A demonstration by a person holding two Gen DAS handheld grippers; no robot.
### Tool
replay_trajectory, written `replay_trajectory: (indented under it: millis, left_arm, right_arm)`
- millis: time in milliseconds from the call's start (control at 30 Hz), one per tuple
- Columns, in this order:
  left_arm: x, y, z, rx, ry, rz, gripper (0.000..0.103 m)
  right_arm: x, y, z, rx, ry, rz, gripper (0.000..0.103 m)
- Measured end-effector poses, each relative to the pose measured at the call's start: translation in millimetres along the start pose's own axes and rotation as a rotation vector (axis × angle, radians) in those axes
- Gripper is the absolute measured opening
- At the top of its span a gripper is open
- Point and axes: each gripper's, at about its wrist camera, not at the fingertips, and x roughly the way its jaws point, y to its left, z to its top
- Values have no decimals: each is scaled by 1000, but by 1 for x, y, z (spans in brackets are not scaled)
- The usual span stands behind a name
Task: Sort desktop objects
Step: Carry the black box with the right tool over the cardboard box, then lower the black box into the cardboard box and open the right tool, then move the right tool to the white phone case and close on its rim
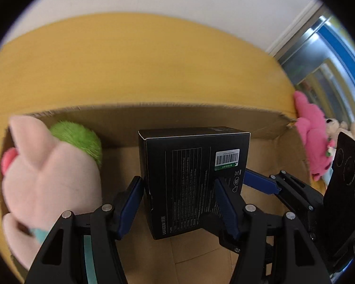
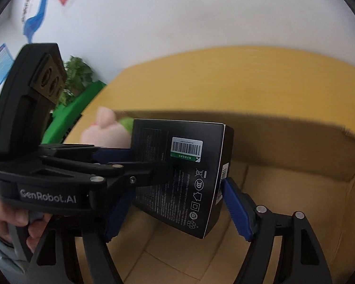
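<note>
My left tongs (image 1: 177, 203) pinch the black box (image 1: 194, 177) from both sides and hold it up over the open cardboard box (image 1: 153, 116). The black box has a white barcode sticker (image 1: 227, 159) on its face. My right tongs (image 2: 175, 203) are spread wide around the same black box (image 2: 182, 175). One blue finger (image 2: 236, 210) sits just beside its right edge; I cannot tell if it touches. A pale pink plush toy (image 1: 47, 177) with a fuzzy green part (image 1: 80, 139) lies in the left of the cardboard box. A bright pink plush (image 1: 312, 139) sits past its right wall.
</note>
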Motion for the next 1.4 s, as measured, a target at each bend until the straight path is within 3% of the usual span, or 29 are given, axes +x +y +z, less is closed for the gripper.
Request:
replay_trajectory:
  millis: [67, 233, 300, 467, 500, 567, 600, 733, 833, 900, 933, 967, 1000, 1033, 1100, 1133, 1200, 1233, 1267, 1400]
  left_arm:
    - [5, -1, 1, 3, 15, 38, 50]
    - [-18, -5, -7, -22, -9, 18, 50]
    - [-47, -11, -17, 50, -64, 11, 50]
    - [-149, -22, -74, 185, -328, 95, 54]
    - [-169, -21, -90, 210, -375, 98, 57]
    - [-205, -24, -123, 246, -466, 125, 77]
    - [-219, -27, -137, 254, -511, 146, 81]
    - [-257, -37, -193, 292, -624, 188, 82]
    - [-265, -48, -223, 298, -653, 117, 80]
    - [-269, -51, -239, 286, -669, 100, 70]
    - [-267, -52, -243, 278, -662, 90, 41]
    - [-266, -53, -248, 262, -641, 70, 10]
    - [-266, -51, -253, 236, -622, 42, 5]
    - [-264, -50, -257, 220, -617, 36, 5]
    - [-261, -52, -268, 210, -618, 73, 5]
    - [-258, -54, -273, 216, -623, 87, 9]
    - [-255, -58, -282, 216, -614, 100, 37]
    - [-253, -57, -289, 212, -613, 99, 73]
    - [-253, -55, -294, 201, -626, 89, 86]
    - [-239, -45, -304, 158, -574, 50, 86]
  right_arm:
    - [11, -10, -2, 38, 23, -2, 69]
    - [6, -9, -8, 35, 29, -23, 69]
    - [-16, 0, -10, 9, -9, -58, 71]
    - [-96, 22, -13, -64, -145, -112, 92]
    - [-109, 35, -11, -86, -170, -128, 96]
    - [-141, 52, -28, -111, -229, -163, 103]
    - [-151, 68, -36, -123, -265, -179, 103]
    - [-199, 98, -79, -136, -337, -222, 103]
    - [-221, 114, -98, -145, -355, -208, 102]
    - [-237, 126, -113, -153, -365, -192, 100]
    - [-243, 130, -121, -164, -370, -205, 94]
    - [-247, 135, -129, -180, -372, -224, 73]
    - [-249, 137, -135, -186, -368, -227, 58]
    - [-252, 139, -142, -182, -359, -218, 30]
    - [-259, 139, -157, -173, -344, -207, 26]
    - [-261, 140, -164, -176, -345, -206, 30]
    - [-269, 141, -179, -174, -368, -204, 64]
    - [-273, 140, -185, -166, -382, -204, 103]
    - [-278, 138, -191, -158, -406, -206, 103]
    - [-279, 125, -213, -137, -383, -172, 103]
